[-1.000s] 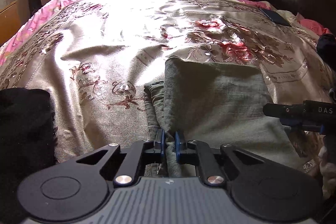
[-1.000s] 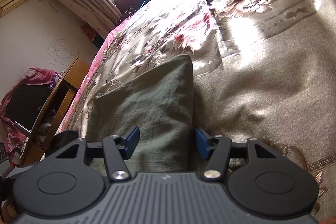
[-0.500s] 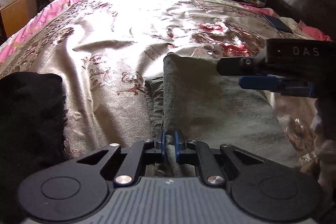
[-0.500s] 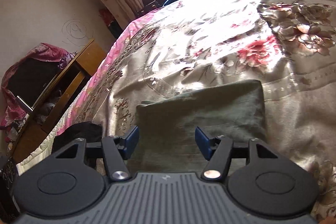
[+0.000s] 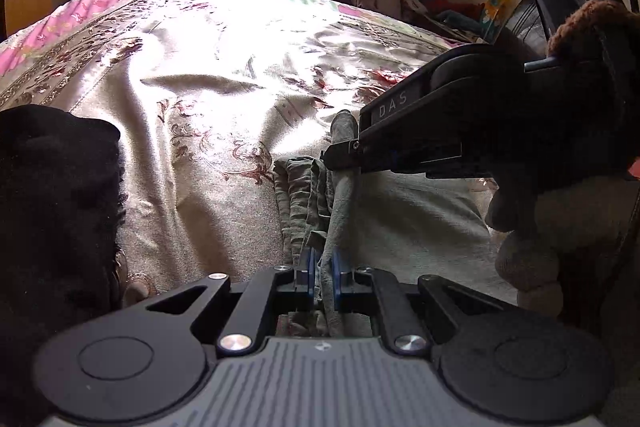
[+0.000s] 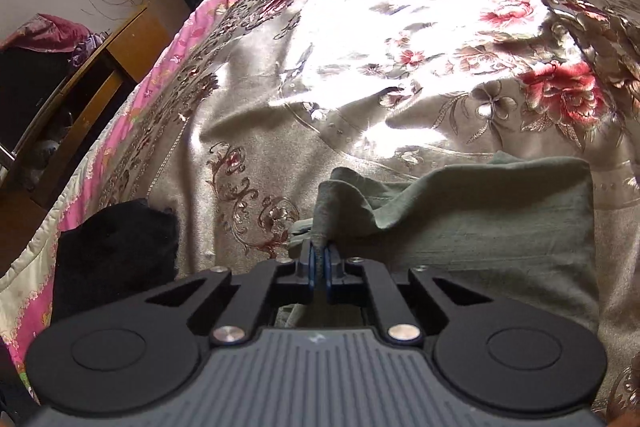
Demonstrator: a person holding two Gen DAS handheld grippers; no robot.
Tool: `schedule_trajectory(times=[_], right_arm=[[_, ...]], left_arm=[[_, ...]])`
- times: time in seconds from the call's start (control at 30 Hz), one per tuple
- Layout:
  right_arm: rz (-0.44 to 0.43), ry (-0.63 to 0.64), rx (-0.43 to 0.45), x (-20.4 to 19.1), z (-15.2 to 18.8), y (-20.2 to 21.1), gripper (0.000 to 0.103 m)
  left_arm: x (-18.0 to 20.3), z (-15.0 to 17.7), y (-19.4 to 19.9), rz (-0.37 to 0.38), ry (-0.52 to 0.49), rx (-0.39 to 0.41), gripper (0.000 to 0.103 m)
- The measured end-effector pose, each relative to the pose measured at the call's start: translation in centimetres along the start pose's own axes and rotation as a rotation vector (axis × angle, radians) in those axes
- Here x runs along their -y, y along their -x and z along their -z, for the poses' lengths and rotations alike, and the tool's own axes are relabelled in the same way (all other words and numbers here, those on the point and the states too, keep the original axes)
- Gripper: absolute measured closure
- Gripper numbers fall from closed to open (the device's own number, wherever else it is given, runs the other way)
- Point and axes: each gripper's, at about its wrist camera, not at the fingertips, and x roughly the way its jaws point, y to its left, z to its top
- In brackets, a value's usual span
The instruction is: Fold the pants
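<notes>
Gripping a bunched fold of the green pants, the left gripper shows its blue fingers narrowly closed on the fabric at the lower middle of the left wrist view. The pants lie partly folded on the bed, near its front edge, on a floral satin bedspread. The right gripper enters from the right side, held by a hand, with its tip pinching a raised ridge of the same garment farther from the front edge. A black garment lies at the left edge of the bed.

Right wrist view: the right gripper has its fingers closed to a narrow gap on a lifted peak of the pants. The rest of the garment spreads flat toward the right. The black garment rests near the left edge of the bed, apart from the pants. A wooden cabinet stands beside the bed.
</notes>
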Motion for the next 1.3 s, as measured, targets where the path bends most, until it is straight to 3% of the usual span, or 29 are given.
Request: schedule_trajectory(times=[0.13, 0.2, 0.27, 0.33, 0.37, 0.5, 0.57, 0.73, 0.87, 1.07, 1.3], right_arm=[[-0.025, 0.060, 0.007, -2.5, 0.1, -0.5, 0.097], [0.001, 0.075, -0.039, -2.7, 0.4, -2.8, 0.089], [-0.042, 0.081, -0.111, -2.5, 0.9, -4.6, 0.089], [-0.097, 0.080, -0.135, -2.4, 1.3, -5.0, 0.088], [-0.114, 0.069, -0.132, -2.4, 1.2, -4.7, 0.083], [-0.203, 0.006, -0.035, -1.0, 0.7, -0.8, 0.074], [-0.212, 0.010, 0.019, 0.2, 0.7, 1.7, 0.061], [-0.094, -0.017, 0.146, 5.9, 2.0, 7.0, 0.056], [-0.004, -0.104, 0.158, 11.2, 3.9, 7.5, 0.050], [-0.110, -0.276, 0.111, 15.7, 6.5, 5.5, 0.050], [-0.219, -0.223, 0.094, 16.6, 6.8, 4.4, 0.048]], left_arm=[[-0.7, 0.1, 0.1, -0.013, 0.031, -0.025, 0.080], [-0.8, 0.1, -0.6, -0.029, 0.030, -0.077, 0.080], [-0.7, 0.3, -0.9, -0.047, 0.015, -0.114, 0.080], [-0.7, 0.4, -0.9, -0.056, 0.017, -0.117, 0.079], [-0.7, 0.4, -0.8, -0.047, 0.025, -0.112, 0.079], [-0.6, 0.4, -0.2, -0.052, 0.023, -0.097, 0.079], [-0.4, 0.2, 0.1, -0.057, 0.021, -0.081, 0.079], [-0.2, -0.6, -0.3, -0.058, 0.029, -0.056, 0.077], [0.3, -1.3, -1.6, -0.038, 0.029, -0.063, 0.069], [1.0, -1.4, -4.5, -0.103, -0.033, -0.139, 0.053], [1.9, -1.6, -5.4, -0.171, -0.094, -0.188, 0.039]])
